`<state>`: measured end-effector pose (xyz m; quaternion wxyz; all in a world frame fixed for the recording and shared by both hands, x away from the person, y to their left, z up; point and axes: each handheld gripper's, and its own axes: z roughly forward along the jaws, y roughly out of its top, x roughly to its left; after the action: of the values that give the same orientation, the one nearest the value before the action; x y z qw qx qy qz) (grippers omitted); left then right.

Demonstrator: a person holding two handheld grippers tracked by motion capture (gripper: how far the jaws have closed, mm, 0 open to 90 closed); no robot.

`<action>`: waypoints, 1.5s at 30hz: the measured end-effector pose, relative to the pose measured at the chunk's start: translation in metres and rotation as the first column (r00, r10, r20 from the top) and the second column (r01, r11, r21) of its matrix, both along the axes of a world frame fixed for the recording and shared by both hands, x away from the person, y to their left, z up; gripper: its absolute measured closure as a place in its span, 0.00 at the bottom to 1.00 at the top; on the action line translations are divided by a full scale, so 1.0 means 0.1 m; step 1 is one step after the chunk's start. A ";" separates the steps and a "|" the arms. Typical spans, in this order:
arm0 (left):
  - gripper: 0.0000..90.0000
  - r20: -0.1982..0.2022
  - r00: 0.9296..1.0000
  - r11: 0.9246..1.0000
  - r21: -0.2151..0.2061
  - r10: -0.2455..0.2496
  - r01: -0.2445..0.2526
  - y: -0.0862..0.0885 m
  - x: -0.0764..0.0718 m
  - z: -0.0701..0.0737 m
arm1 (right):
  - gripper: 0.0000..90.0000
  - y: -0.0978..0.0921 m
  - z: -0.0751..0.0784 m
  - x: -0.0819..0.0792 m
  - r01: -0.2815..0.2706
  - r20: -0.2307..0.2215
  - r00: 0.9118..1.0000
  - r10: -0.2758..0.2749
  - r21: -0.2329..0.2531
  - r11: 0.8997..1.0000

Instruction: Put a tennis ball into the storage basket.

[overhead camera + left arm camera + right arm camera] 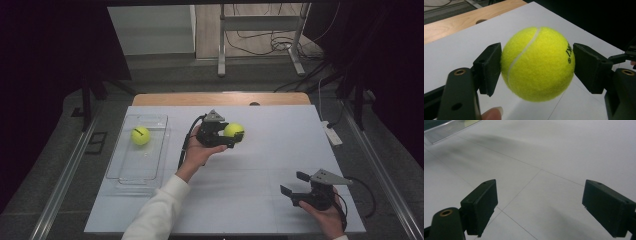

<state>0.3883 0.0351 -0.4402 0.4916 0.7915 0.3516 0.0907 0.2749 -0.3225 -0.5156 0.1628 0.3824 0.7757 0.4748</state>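
Jaws first: on my left gripper the two black pads sit against opposite sides of a fuzzy yellow-green tennis ball with a white seam, one pad flat on each flank, so I read it as clamped across the ball's widest part. That is the sensible hold for a round thing, since a grip lower or higher would let it squirt out. From the left gripper view the ball looks to hang clear of the white table surface, though how high I cannot tell. It is near the middle of the table, toward the far edge.

Well to the left lies a clear rectangular plastic tray, and a second yellow-green tennis ball already rests in its far end. I judge the tray is the collecting place, so the held ball probably belongs there too, with room left in the near part.

On my right gripper the jaws stand wide apart with nothing between them, just bare table ahead in its own view. I hold it low at the near right corner, out of the left arm's path.
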 end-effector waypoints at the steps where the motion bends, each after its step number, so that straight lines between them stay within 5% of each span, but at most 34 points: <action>1: 0.31 0.002 1.000 1.000 0.004 0.000 0.000 0.02 -0.01 0.01 | 0.15 0.00 0.00 0.00 0.000 0.001 1.000 0.000 0.000 1.000; 45: 0.31 0.044 0.997 0.997 -0.046 0.058 -0.056 0.53 -0.30 0.08 | 0.15 -0.01 -0.01 -0.01 0.015 -0.004 1.000 -0.015 -0.015 1.000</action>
<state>0.3586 0.0885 -0.4320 0.5144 0.7676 0.3646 0.1148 0.2736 -0.3230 -0.5167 0.1678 0.3879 0.7768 0.4668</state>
